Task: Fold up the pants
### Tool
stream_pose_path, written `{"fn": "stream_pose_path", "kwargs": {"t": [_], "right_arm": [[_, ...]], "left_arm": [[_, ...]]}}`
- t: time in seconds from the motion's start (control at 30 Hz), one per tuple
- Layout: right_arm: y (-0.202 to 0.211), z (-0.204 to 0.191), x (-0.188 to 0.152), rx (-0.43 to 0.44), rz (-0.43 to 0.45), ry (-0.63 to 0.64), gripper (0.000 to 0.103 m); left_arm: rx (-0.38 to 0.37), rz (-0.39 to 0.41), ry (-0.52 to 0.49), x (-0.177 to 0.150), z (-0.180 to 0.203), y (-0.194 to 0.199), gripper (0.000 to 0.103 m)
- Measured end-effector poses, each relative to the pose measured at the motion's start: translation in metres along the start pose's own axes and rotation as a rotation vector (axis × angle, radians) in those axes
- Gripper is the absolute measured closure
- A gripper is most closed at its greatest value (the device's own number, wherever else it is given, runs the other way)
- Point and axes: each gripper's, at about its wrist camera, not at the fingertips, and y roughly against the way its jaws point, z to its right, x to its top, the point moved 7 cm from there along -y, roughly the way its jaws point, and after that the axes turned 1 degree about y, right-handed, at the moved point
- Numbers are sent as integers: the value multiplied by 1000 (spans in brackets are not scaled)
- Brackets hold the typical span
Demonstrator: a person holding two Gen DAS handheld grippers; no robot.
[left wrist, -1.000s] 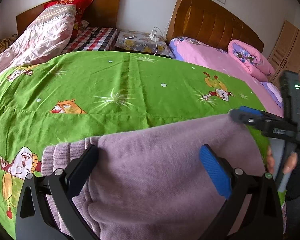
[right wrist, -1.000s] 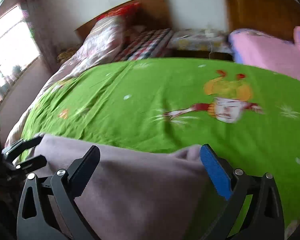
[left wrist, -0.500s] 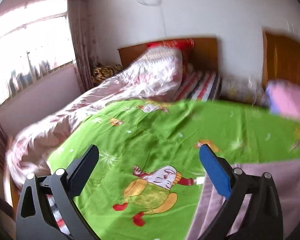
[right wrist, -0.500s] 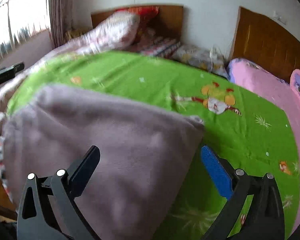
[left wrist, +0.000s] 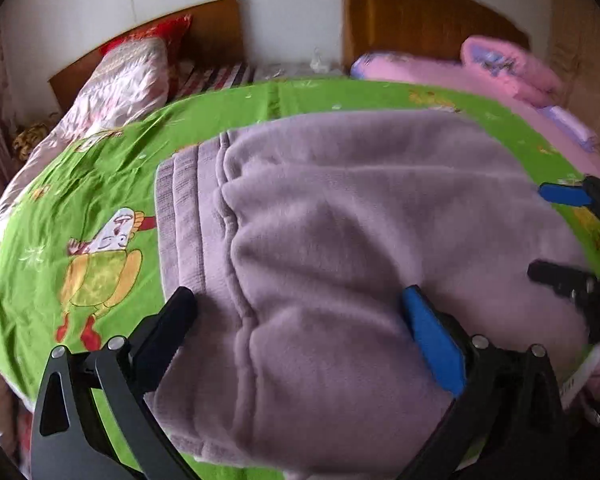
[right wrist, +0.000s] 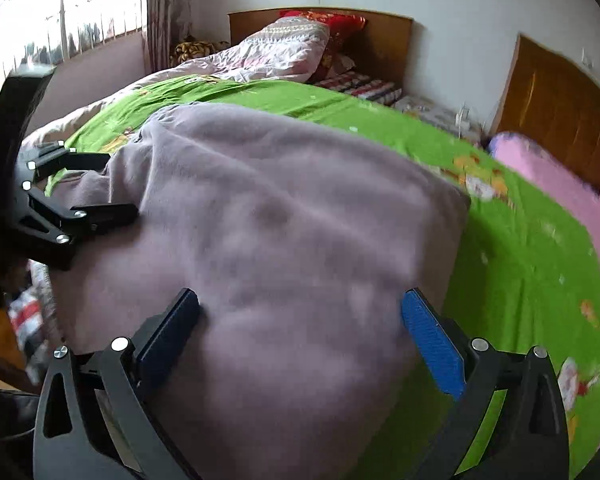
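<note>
The lilac fleece pants (left wrist: 340, 240) lie folded in a thick stack on the green cartoon bedsheet (left wrist: 100, 184), ribbed waistband to the left. They also fill the right wrist view (right wrist: 280, 240). My left gripper (left wrist: 300, 320) is open, its jaws spread wide just above the near part of the pants. My right gripper (right wrist: 300, 320) is open too, over the pants' near right part. Each gripper shows in the other's view: the right one (left wrist: 568, 236) at the pants' right edge, the left one (right wrist: 88, 184) at their left edge. Neither holds cloth.
A quilt and red pillow (left wrist: 132, 68) lie at the back left by a wooden headboard (left wrist: 220, 32). A pink bed (left wrist: 460, 76) with a second headboard stands at the back right. A window (right wrist: 60, 20) is at the left. The bed's near edge is just below the pants.
Both grippers have swung back over the pants after the left one panned away to the left. The pants now lie as a wider folded stack, seen from higher up.
</note>
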Motion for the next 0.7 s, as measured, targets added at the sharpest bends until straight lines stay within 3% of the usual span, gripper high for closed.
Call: {"fn": "stream_pose_path", "kwargs": {"t": [0.33, 0.47, 0.53, 0.6, 0.7], "right_arm": [[8, 6, -11, 36, 10, -43, 5], [17, 11, -18, 39, -1, -66, 5], [29, 12, -21, 15, -4, -73, 5], [46, 13, -21, 4, 40, -75, 5], [57, 13, -24, 15, 72, -91, 5]], "left_arm": [[-19, -8, 67, -4, -9, 0, 1], [51, -4, 118, -1, -13, 9, 1], [86, 61, 140, 2, -10, 31, 2], [67, 127, 150, 4, -5, 48, 2], [66, 120, 128, 1, -1, 46, 2]]}}
